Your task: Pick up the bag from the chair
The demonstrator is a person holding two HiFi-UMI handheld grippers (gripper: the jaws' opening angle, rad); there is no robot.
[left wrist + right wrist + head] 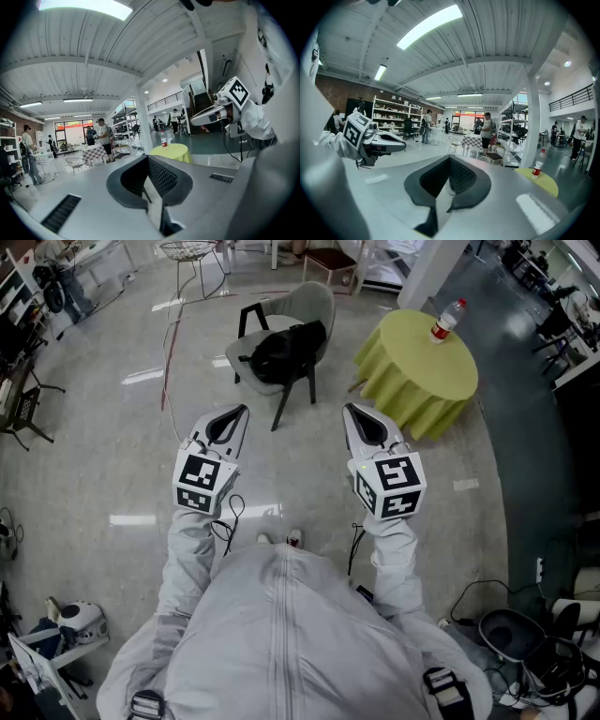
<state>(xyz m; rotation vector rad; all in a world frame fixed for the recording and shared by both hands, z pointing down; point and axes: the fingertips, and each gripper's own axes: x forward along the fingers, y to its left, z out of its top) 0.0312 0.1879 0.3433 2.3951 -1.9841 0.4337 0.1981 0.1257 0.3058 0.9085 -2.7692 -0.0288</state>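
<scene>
Grey polished floor (pixel 94 474), open workshop. Near: left gripper (pixel 239 412) and right gripper (pixel 349 411) side by side, apart, both empty, jaws look closed tip to tip. Farther: black bag (pixel 281 352) sits on the grey chair (pixel 317 304) seat. Right of the chair: yellow-clothed round counter (pixel 412 371) carrying one bottle (pixel 447 322).
</scene>
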